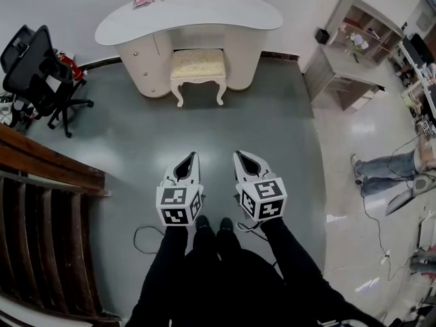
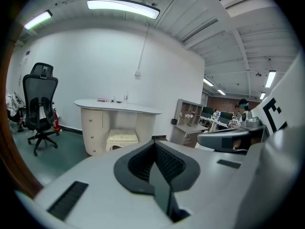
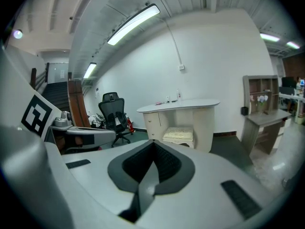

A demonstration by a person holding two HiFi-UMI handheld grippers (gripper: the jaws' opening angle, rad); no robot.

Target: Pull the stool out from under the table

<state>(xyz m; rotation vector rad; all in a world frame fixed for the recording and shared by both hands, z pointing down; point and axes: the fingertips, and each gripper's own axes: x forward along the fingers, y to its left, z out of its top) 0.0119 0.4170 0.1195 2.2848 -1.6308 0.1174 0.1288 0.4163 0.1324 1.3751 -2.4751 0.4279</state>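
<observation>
Two grippers level side by side: left gripper (image 1: 188, 161), right gripper (image 1: 244, 161), jaws pressed together, empty. Cushioned stool (image 1: 197, 65) half tucked under white vanity tabletop (image 1: 204, 12), 12 o'clock, well apart; left gripper more in line.

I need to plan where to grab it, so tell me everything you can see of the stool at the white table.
The stool is small, with a rectangular cream cushion that looks patterned and padded, on a white frame with curved, carved-looking legs; two front legs show. It stands upright on the grey floor, pushed partway under the table, between its two cabinets. Its front edge sticks out. Nothing rests on it.
</observation>
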